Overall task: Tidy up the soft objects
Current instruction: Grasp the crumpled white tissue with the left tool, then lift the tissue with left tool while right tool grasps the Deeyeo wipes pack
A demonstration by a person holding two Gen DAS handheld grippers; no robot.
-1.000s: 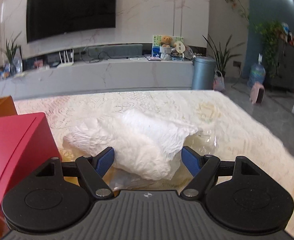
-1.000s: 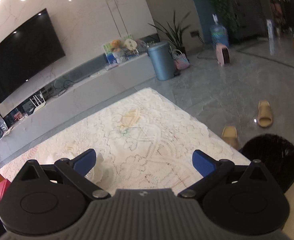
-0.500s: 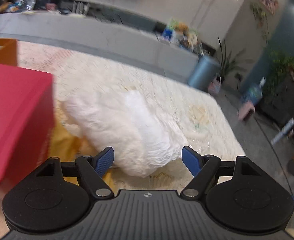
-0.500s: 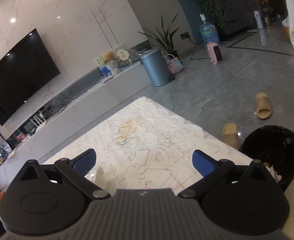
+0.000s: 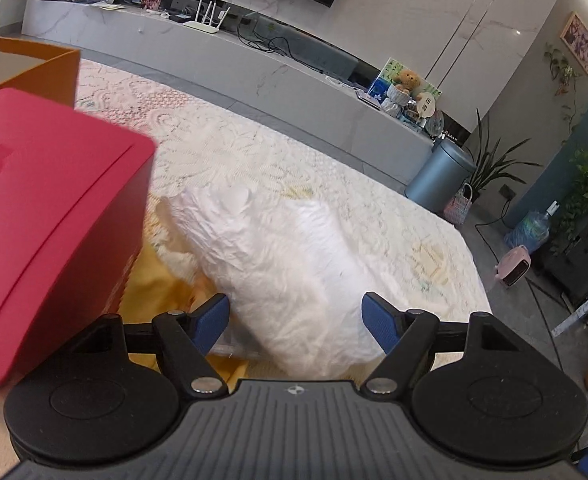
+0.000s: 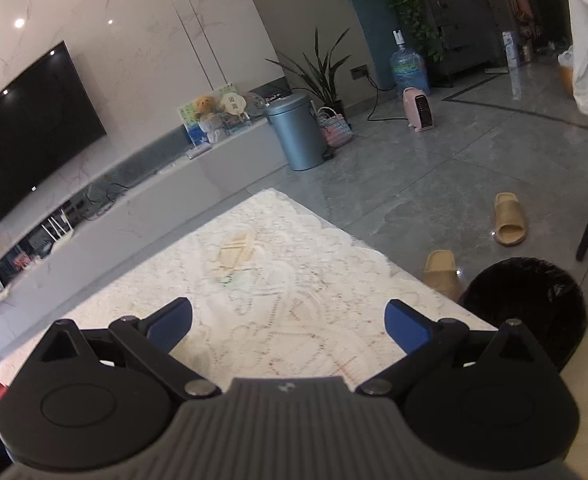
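A crumpled white soft cloth [image 5: 282, 252] lies on the lace-covered table [image 5: 394, 216], partly over a yellow cloth [image 5: 162, 288]. My left gripper [image 5: 296, 318] is open, its blue pads on either side of the white cloth's near end, which reaches between them. A red box [image 5: 50, 232] stands close on the left, with an orange box [image 5: 30, 68] behind it. In the right wrist view my right gripper [image 6: 288, 322] is open over bare lace tablecloth [image 6: 262, 264], with nothing between its pads.
A black waste bin [image 6: 526, 312] and two tan slippers [image 6: 508, 218] sit on the grey floor past the table's right edge. A blue-grey bin [image 6: 298, 136], a TV console [image 5: 254, 64] and plants stand farther off.
The left gripper's view swung from level to a tilted look left and down, bringing the red box nearer. The right gripper tipped upward, showing more floor. Both stayed open.
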